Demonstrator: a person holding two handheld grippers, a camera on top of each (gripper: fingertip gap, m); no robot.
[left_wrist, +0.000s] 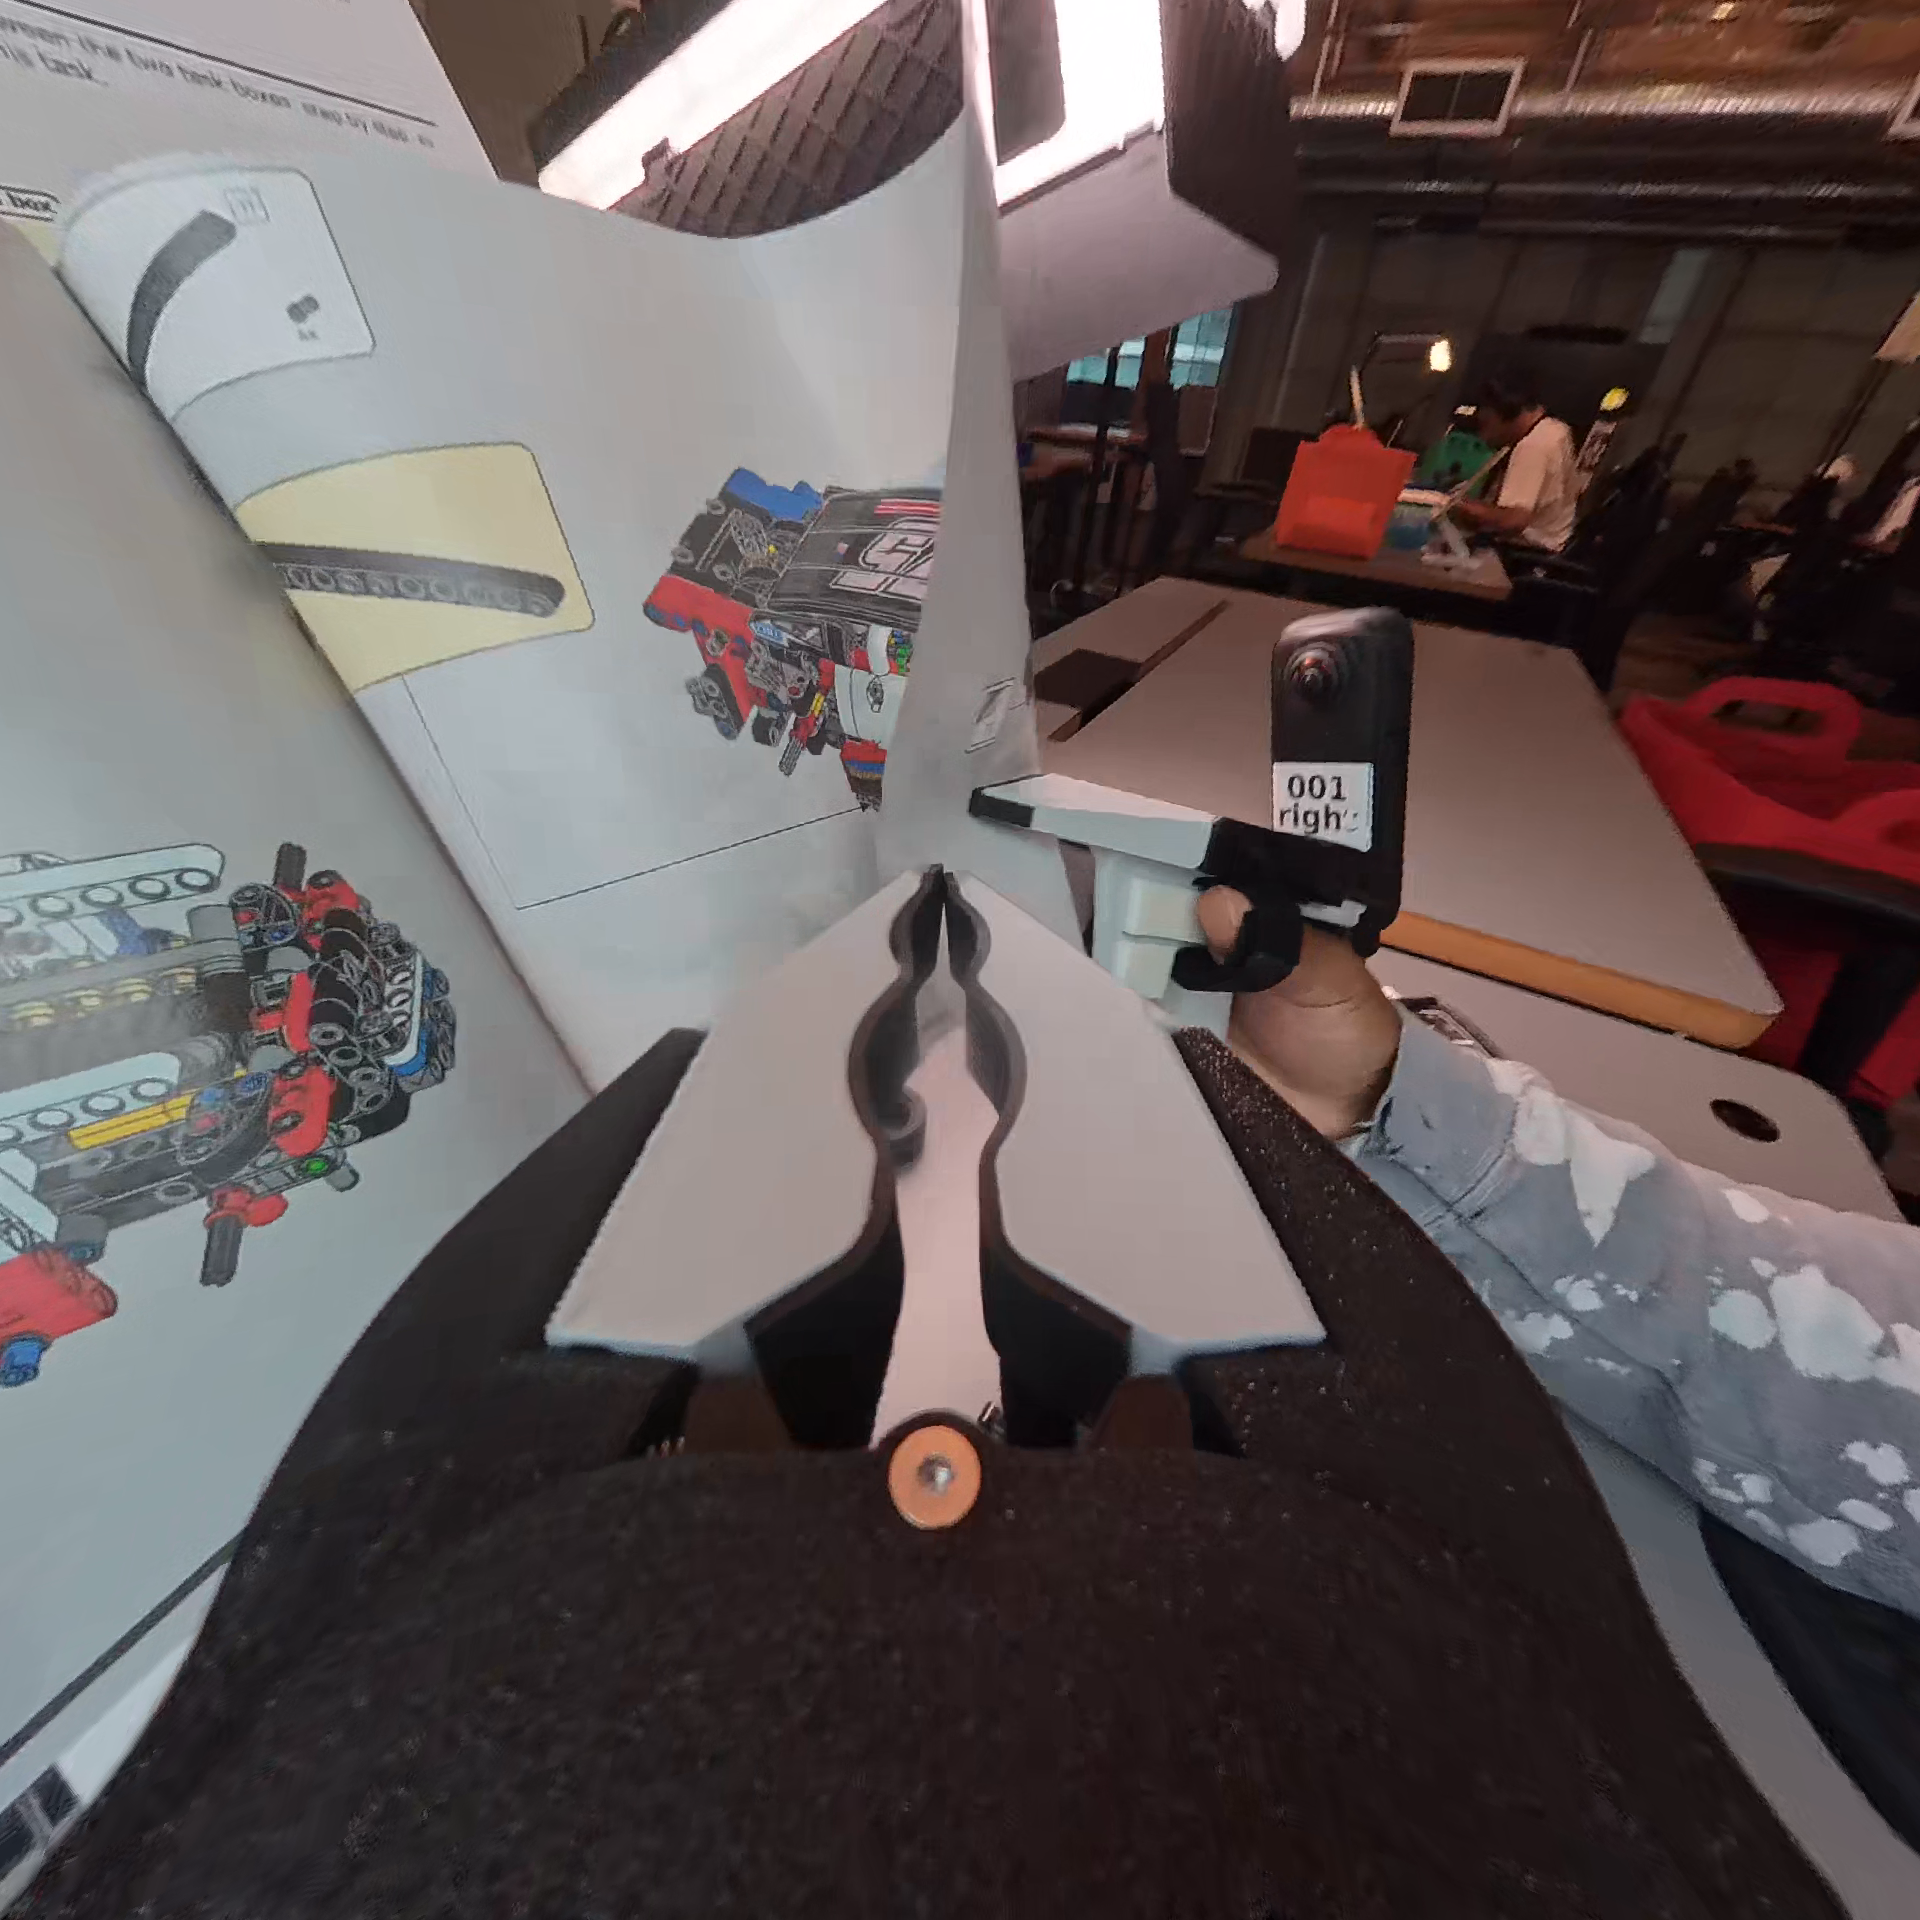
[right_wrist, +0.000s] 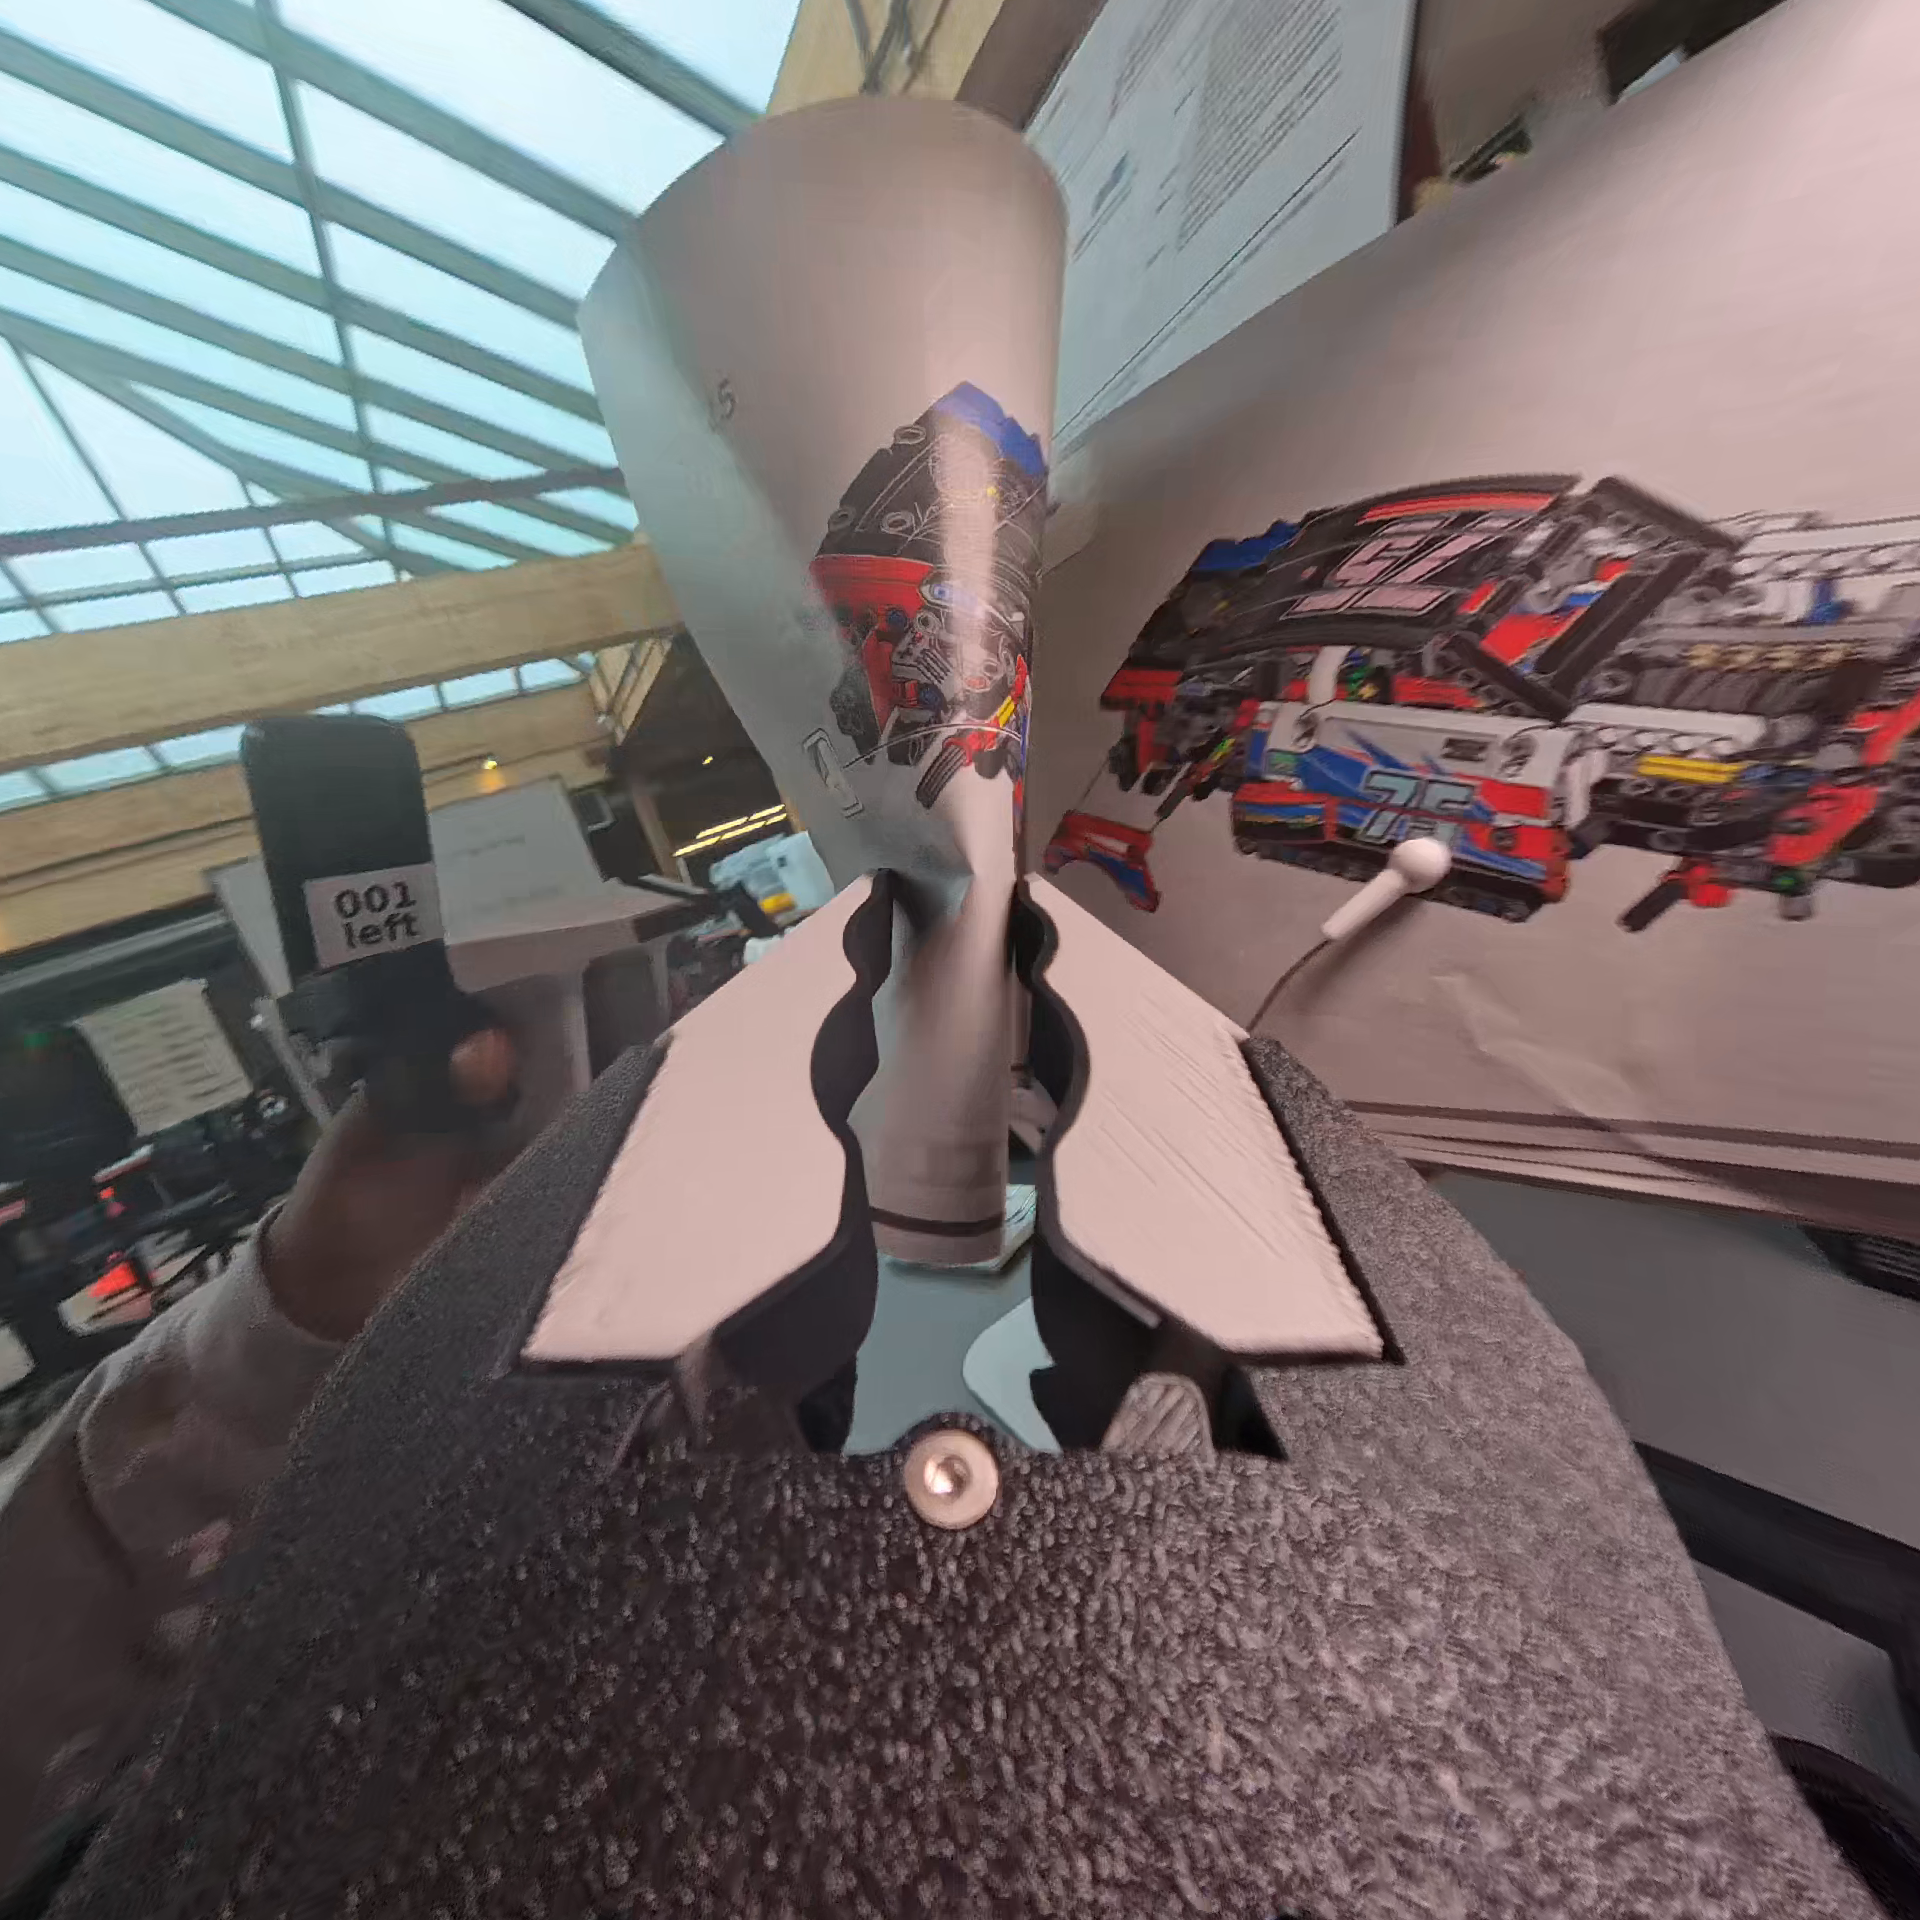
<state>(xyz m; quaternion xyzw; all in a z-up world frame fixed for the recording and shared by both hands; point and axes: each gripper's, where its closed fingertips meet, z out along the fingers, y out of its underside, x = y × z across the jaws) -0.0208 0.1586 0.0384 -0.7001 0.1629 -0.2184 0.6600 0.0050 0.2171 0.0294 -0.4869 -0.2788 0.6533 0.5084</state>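
Where seemingly pinched: page (right_wrist: 935, 727) edge, both tongs (left_wrist: 940, 883).

Booklet (left_wrist: 312, 727) cropped at the left edge, its lifted page (right_wrist: 831, 416) motion-blurred; background tables indistinct.

The left tool (left_wrist: 940, 883) is pinched closed on the lifted page (left_wrist: 966, 582) of an open instruction booklet (left_wrist: 468, 623), while to the right the other tool (left_wrist: 997, 805) meets the same page above the grey bench (left_wrist: 1507, 831).
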